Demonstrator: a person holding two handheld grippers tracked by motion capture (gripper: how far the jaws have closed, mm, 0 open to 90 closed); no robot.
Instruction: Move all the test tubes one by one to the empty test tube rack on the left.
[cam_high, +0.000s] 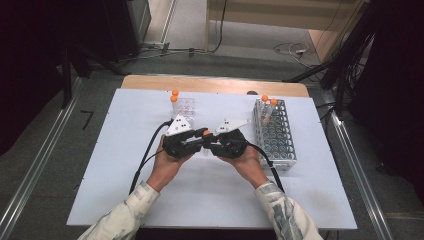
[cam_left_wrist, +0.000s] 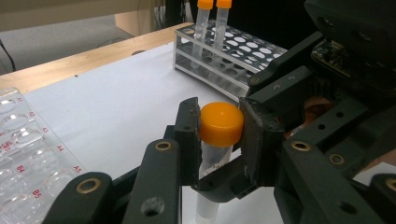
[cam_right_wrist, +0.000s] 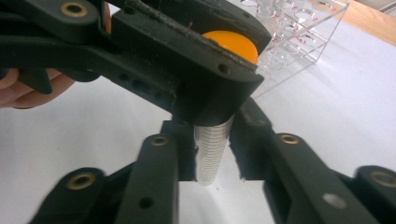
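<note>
Two tongs (cam_high: 204, 138) clamp one tube (cam_left_wrist: 215, 154)

Five orange-capped tubes (cam_high: 174, 96) as far as visible, two racks (cam_high: 275, 135), two grippers (cam_high: 202, 142), one table (cam_high: 125, 165)

table (cam_high: 150, 195): white sheet | metal tube rack (cam_high: 280, 150) | clear well rack (cam_high: 186, 106)
</note>
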